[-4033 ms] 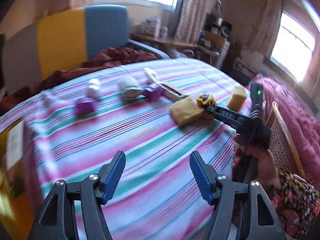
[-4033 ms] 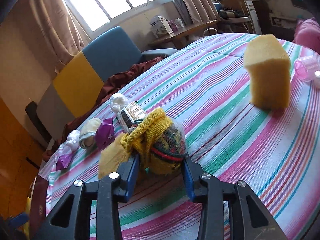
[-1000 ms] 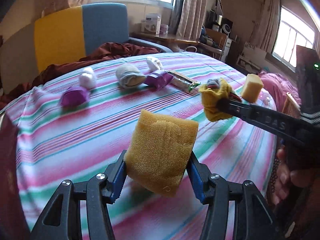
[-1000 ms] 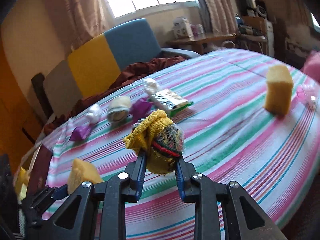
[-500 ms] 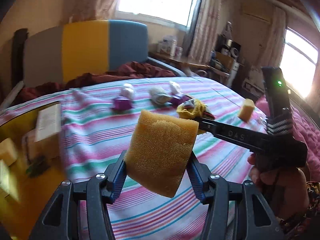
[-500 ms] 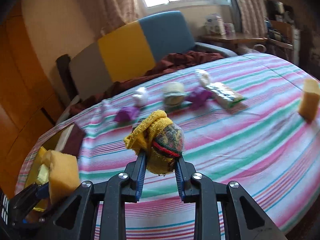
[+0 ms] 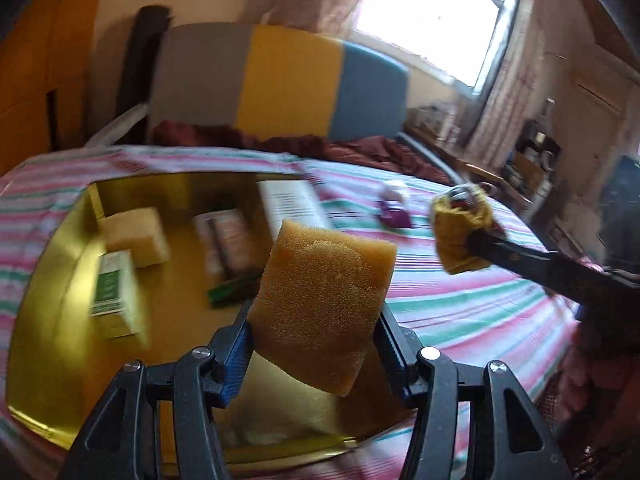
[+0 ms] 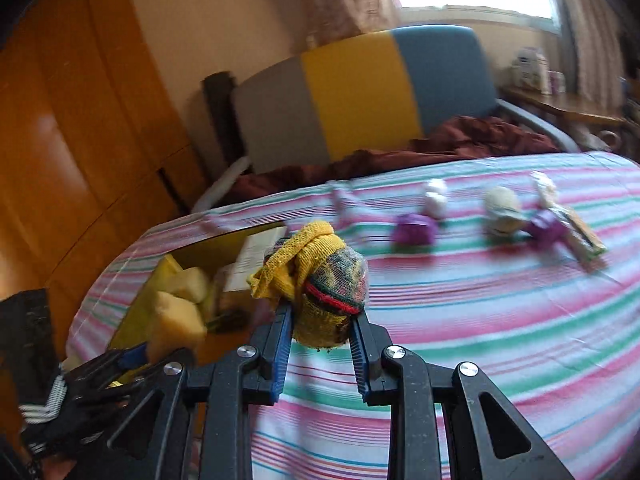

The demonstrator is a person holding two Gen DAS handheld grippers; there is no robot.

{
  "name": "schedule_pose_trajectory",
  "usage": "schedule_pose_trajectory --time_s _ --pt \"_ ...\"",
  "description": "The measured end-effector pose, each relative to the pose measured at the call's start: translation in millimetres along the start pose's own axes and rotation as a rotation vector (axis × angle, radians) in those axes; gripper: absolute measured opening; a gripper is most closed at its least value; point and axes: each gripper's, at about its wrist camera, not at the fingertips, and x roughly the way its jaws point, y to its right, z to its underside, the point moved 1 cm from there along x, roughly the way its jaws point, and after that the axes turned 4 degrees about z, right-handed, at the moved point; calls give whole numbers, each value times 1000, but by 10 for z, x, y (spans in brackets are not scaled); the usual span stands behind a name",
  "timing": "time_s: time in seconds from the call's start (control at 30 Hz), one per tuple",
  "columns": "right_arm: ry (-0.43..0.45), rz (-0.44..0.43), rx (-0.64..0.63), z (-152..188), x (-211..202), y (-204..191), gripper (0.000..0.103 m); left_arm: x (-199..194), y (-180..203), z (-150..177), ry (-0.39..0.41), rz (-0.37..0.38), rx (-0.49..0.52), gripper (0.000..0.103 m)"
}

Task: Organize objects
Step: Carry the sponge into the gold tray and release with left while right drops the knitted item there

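Sponge (image 7: pixel 320 304): porous, orange-yellow, rectangular block

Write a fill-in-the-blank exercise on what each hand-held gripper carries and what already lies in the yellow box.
1. The left hand-held gripper is shut on a ____.
2. The right hand-held gripper is shut on a rolled-up yellow ____.
3. Another sponge already lies inside the ____ box.
4. The small purple bundles lie on the ____ bedsheet.

Missing words: sponge; sock; yellow; striped
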Motion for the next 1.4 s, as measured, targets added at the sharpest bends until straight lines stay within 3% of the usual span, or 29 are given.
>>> schedule_pose_trajectory --time_s 0.17,0.27,0.47,0.57,0.73,0.83,0.9,1.0,1.2,1.4 --pt "-26 -58 -82 -67 178 -441 27 137 -416 32 -93 -89 -76 61" --pt "-51 -84 -132 -111 335 -686 28 144 -587 76 -115 -99 -120 65" --pt "-136 -123 -173 -128 709 -1066 28 54 -659 213 -101 -138 -110 70" --pt "-174 -117 -211 -162 941 -1260 28 24 -629 270 -101 -167 -84 79" --pt "-224 -96 -240 -257 1311 -1500 30 -132 -661 247 -47 -180 -122 79" --pt "-237 -78 -240 -319 1481 -1579 40 -219 -719 225 -8 -222 -155 79" --pt "-248 -79 -216 -362 1580 -1591 63 -253 -810 233 -1 -239 -198 79" --pt "-245 -81 -198 -401 1590 -1579 77 -280 -861 239 10 -239 -228 79" --pt "-205 -66 -208 -377 1303 -1448 93 -293 -797 252 35 -207 -228 79" --pt "-80 55 -368 -357 903 -1370 103 -310 -646 252 51 -202 -183 79"
